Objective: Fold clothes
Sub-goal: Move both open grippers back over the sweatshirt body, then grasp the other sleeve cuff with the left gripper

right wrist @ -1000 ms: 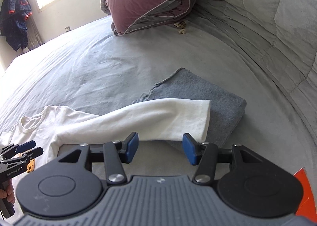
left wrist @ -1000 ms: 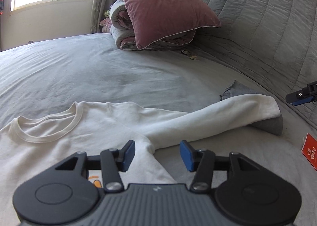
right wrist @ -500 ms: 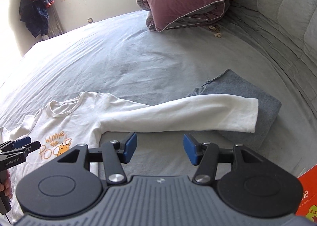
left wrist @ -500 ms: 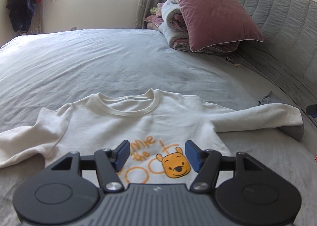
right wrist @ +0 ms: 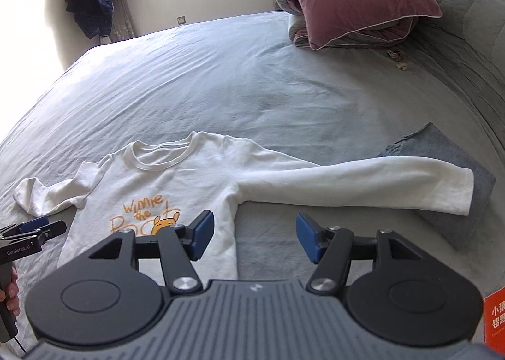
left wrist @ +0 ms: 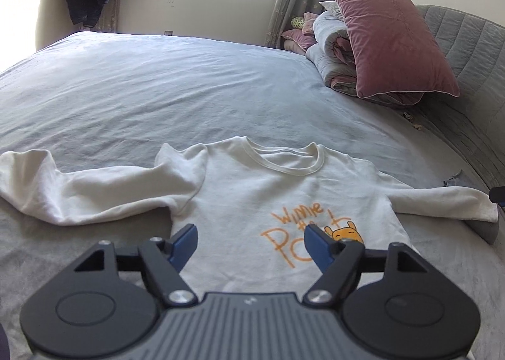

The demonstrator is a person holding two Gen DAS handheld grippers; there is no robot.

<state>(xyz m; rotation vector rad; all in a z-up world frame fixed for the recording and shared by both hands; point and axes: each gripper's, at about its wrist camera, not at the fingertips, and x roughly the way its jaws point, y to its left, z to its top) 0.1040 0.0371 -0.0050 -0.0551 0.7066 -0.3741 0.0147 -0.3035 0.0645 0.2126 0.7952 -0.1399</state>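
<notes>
Left gripper: angled down over the white shirt, fingers spread, just widened, nothing between them.
Right gripper: angled down by the shirt's side edge, fingers apart, just widened, empty.
Shirt: laid flat on the bed.
Right view only: sleeve end seen resting on folded grey garment; hand seen on left handle.

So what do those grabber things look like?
Each is a black tool. The right gripper and the left gripper have two fingers with blue pads and round black discs behind. The left one's side reads "GenRobot.AI", on a handle trailing a thin cable.
</notes>
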